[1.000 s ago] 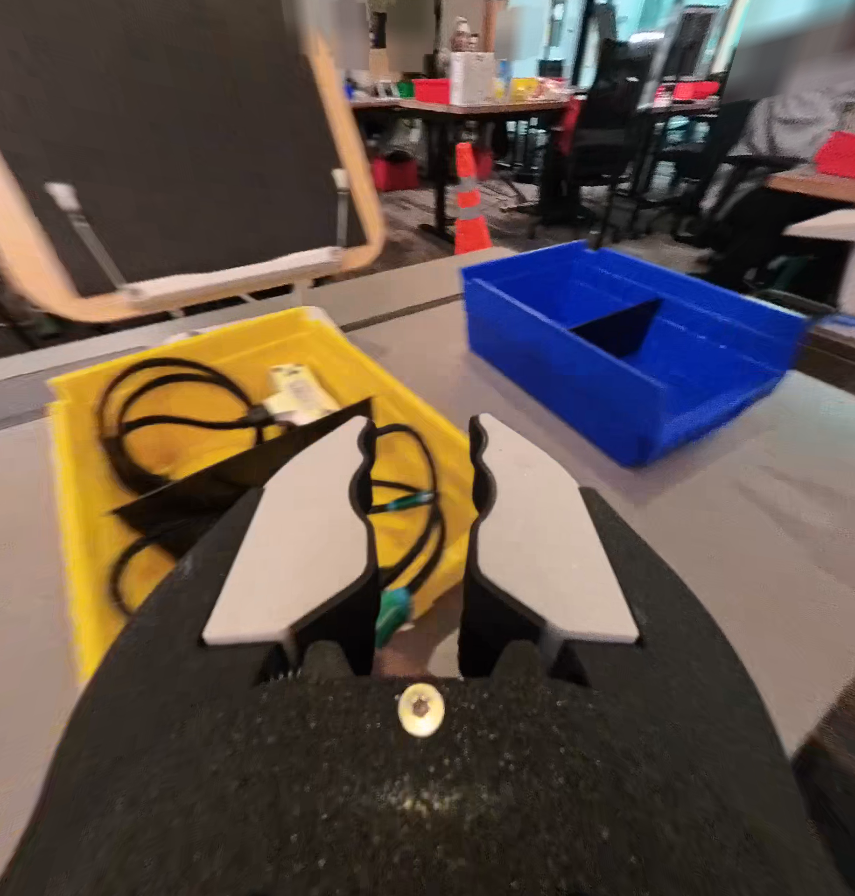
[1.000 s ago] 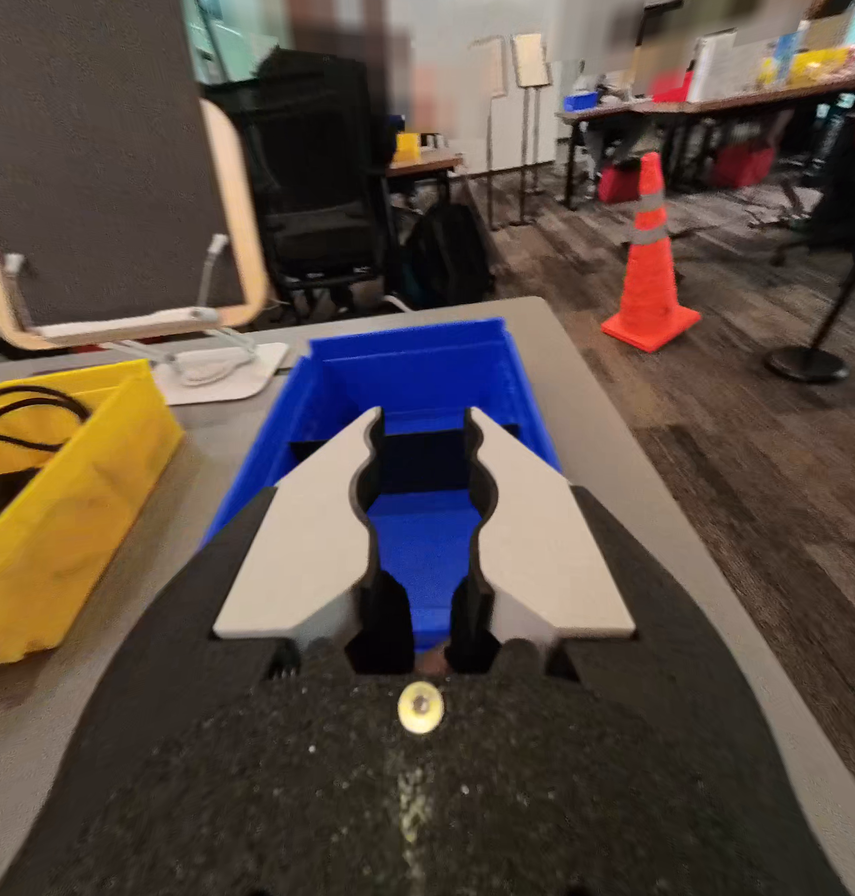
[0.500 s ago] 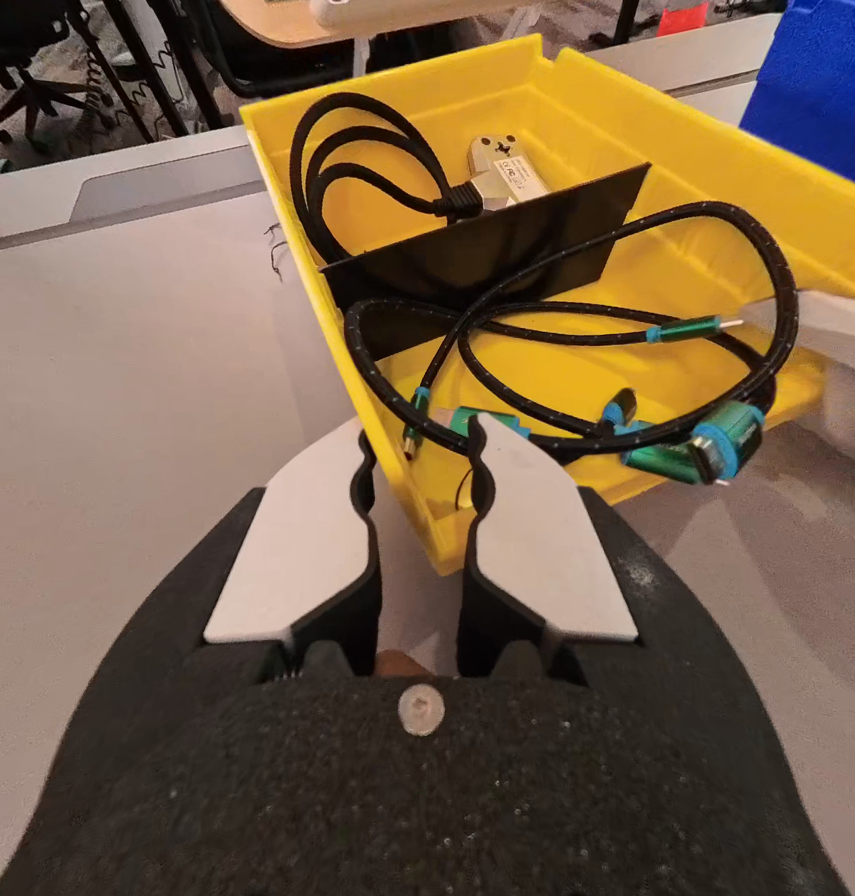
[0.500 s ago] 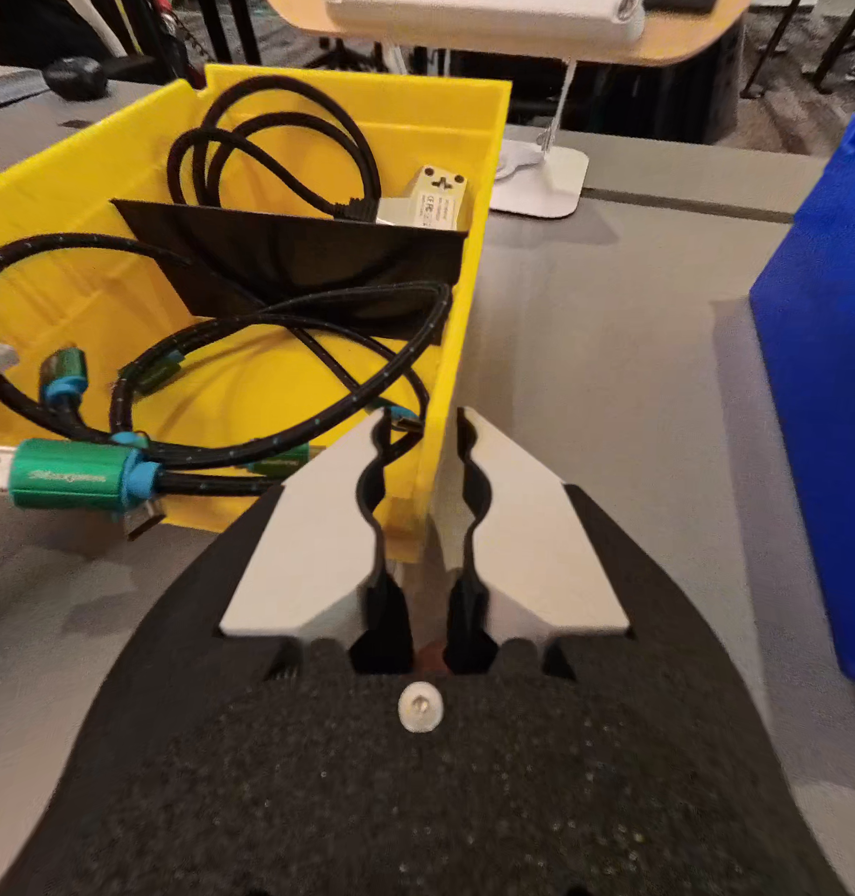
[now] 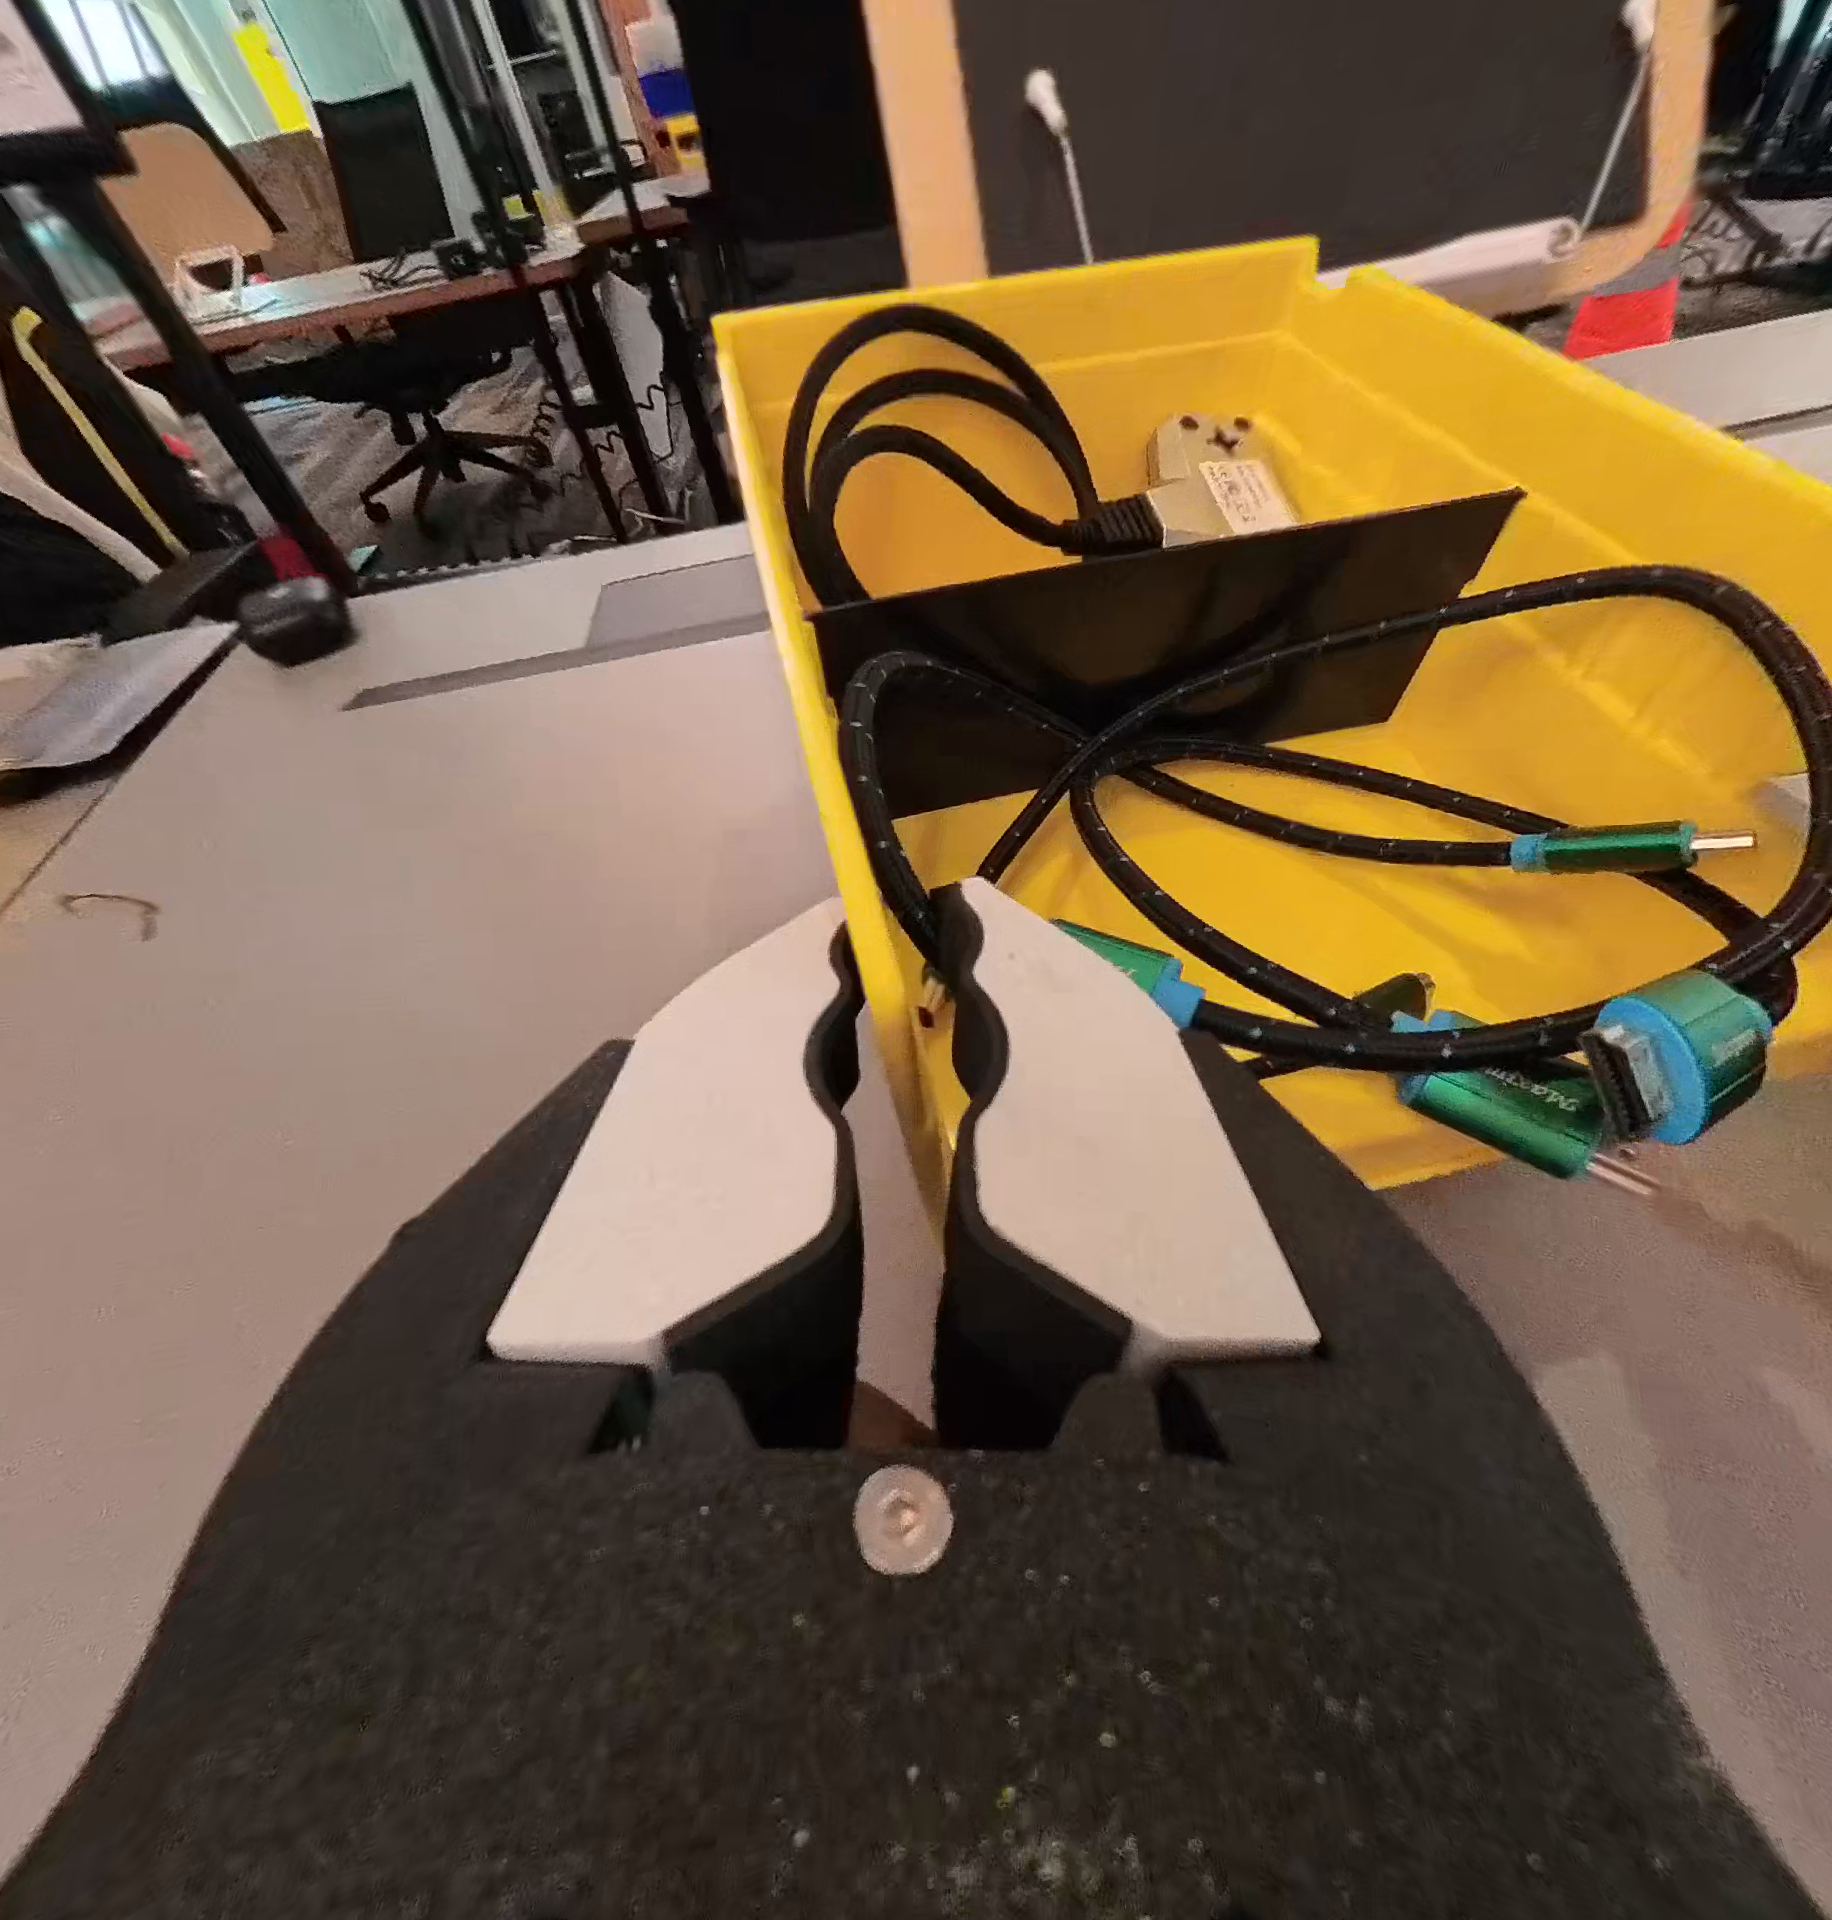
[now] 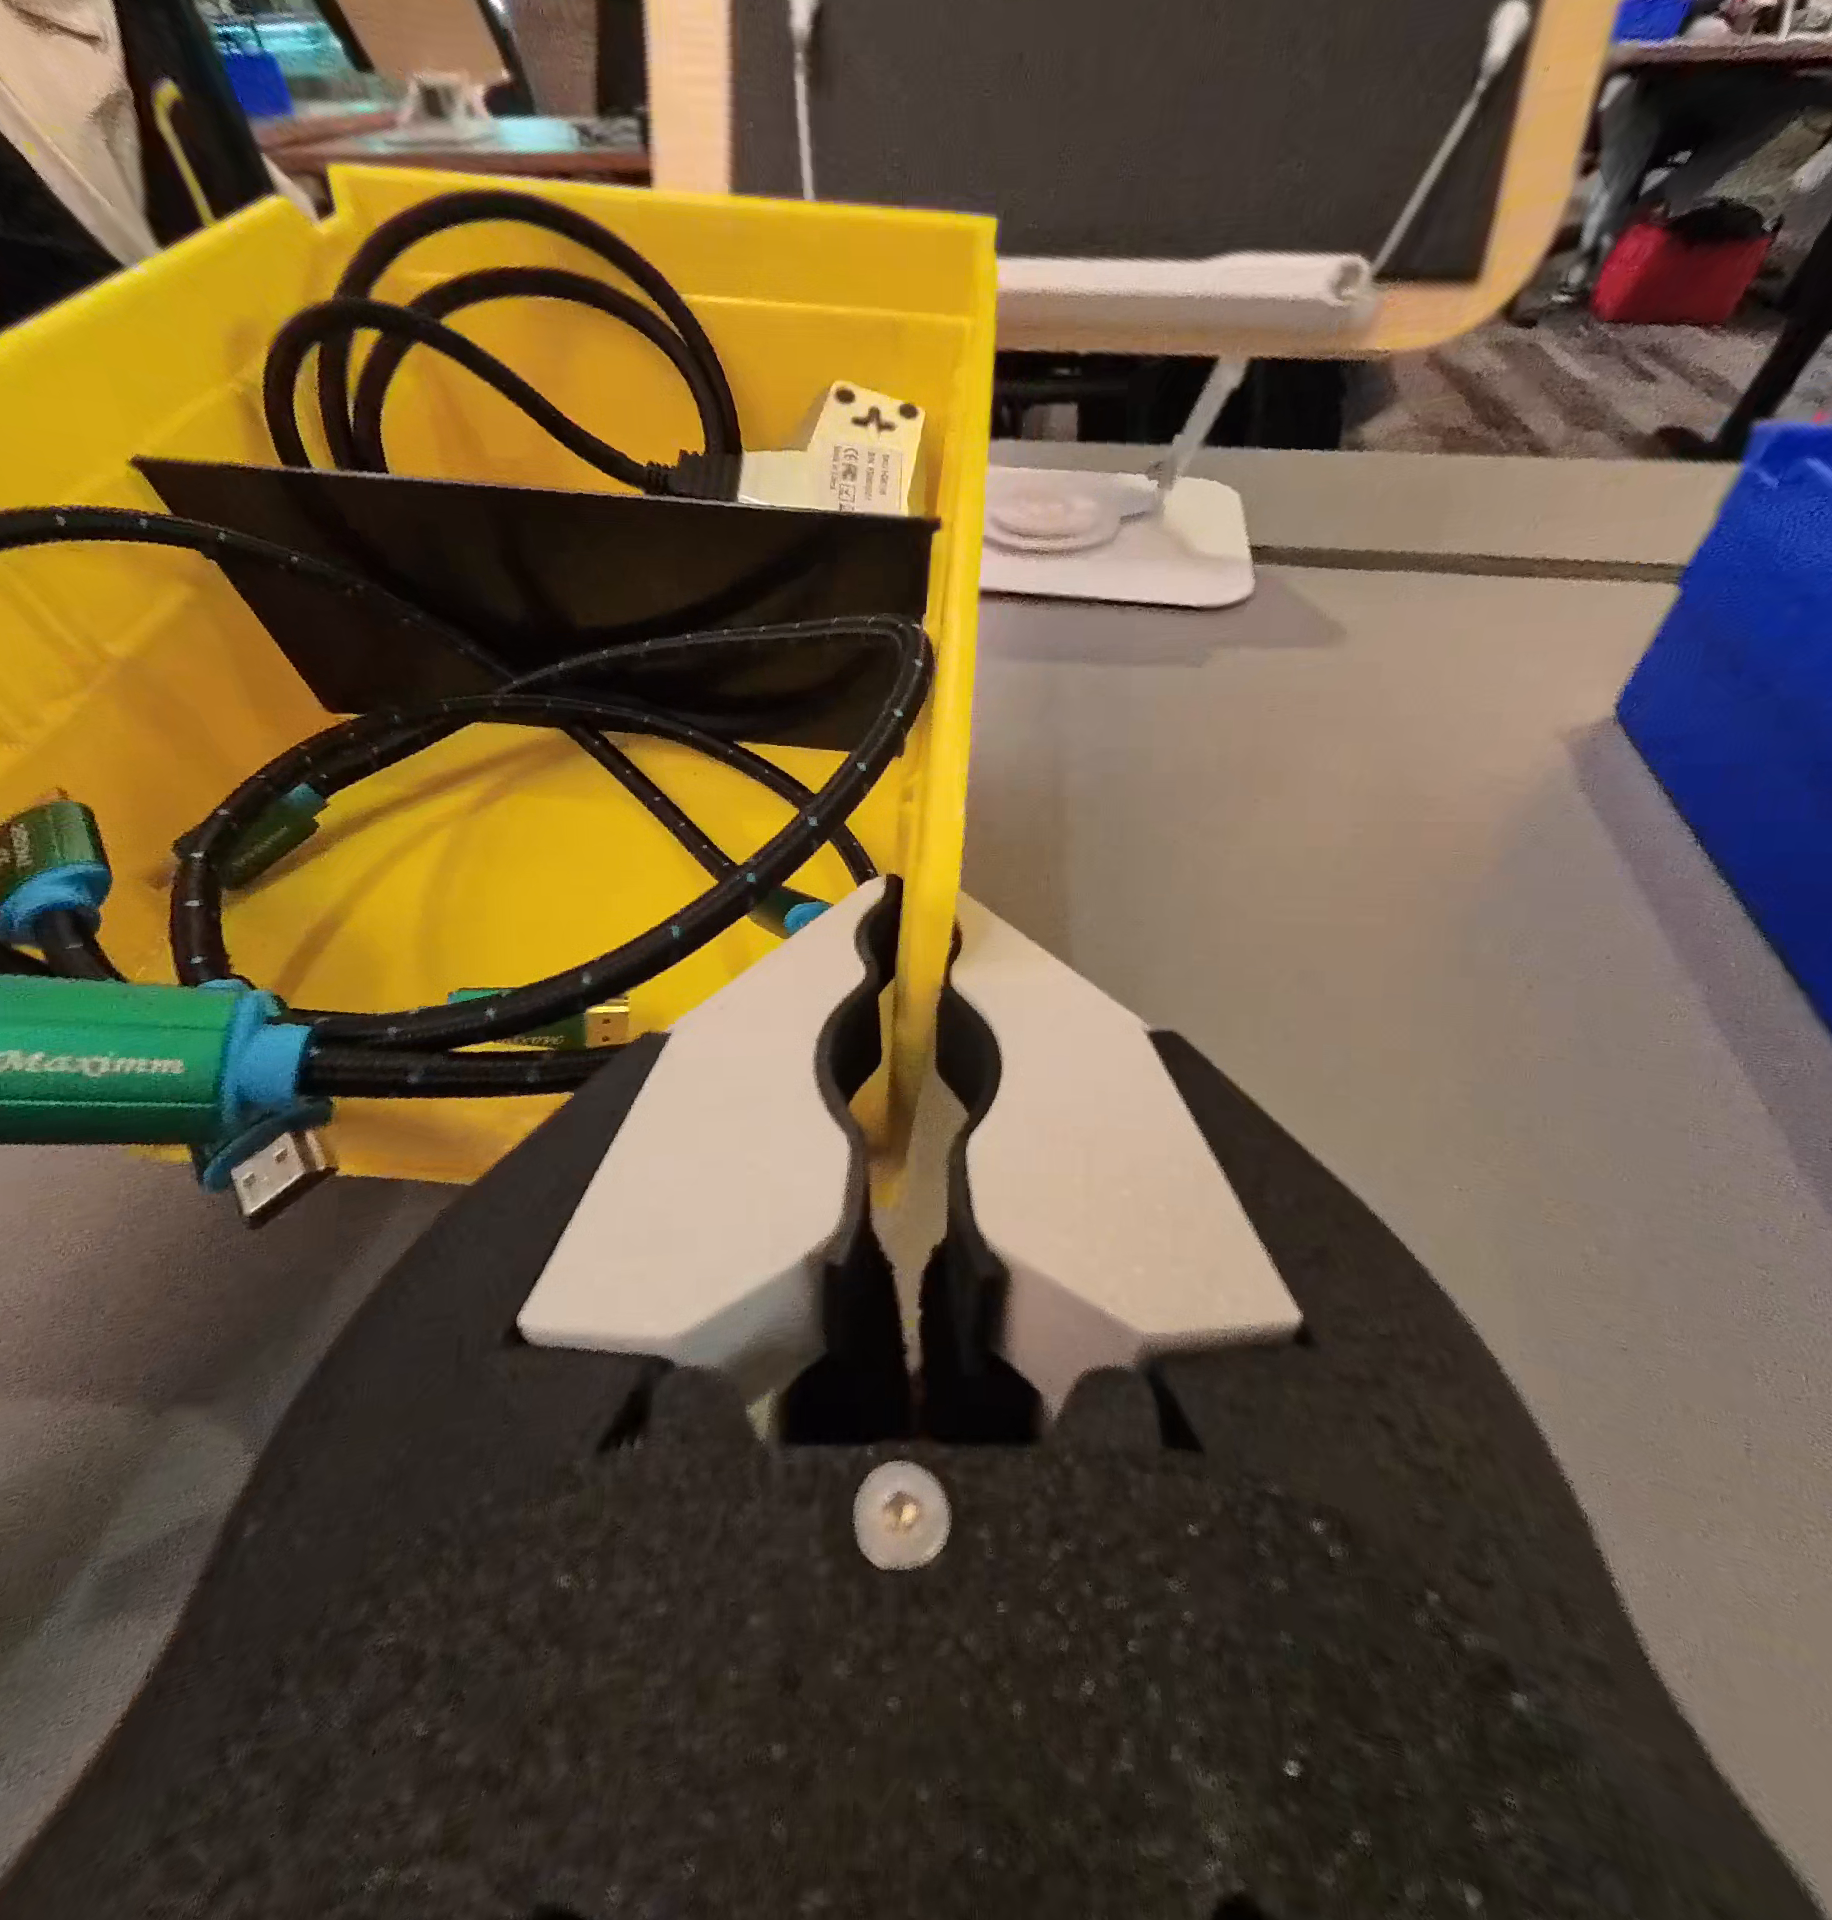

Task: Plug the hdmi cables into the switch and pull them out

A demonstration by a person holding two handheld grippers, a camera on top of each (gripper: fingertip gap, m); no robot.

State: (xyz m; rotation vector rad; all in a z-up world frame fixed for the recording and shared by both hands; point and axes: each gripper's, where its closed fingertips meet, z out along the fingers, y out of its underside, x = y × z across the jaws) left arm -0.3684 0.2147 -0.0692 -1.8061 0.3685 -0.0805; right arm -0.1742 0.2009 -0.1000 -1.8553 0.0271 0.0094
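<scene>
My left gripper (image 5: pixel 896 925) and right gripper (image 6: pixel 917 914) both pinch the yellow bin's (image 6: pixel 969 582) walls, so tilting could spill the center-frame cables (image 5: pixel 1411 1018).

HDMI cables (image 5: pixel 1411 727): black braided, green plugs w/ blue collars, loosely coiled in front compartment of yellow bin (image 5: pixel 1670 540); two plugs overhang front edge. Switch (image 5: pixel 1213 483): pale metallic, rear compartment, own black cable attached.

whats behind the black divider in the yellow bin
Behind the black divider in the yellow bin lie a coiled plain black cable and the pale switch it runs into. The divider covers the switch's lower part and the bin floor there.
</scene>
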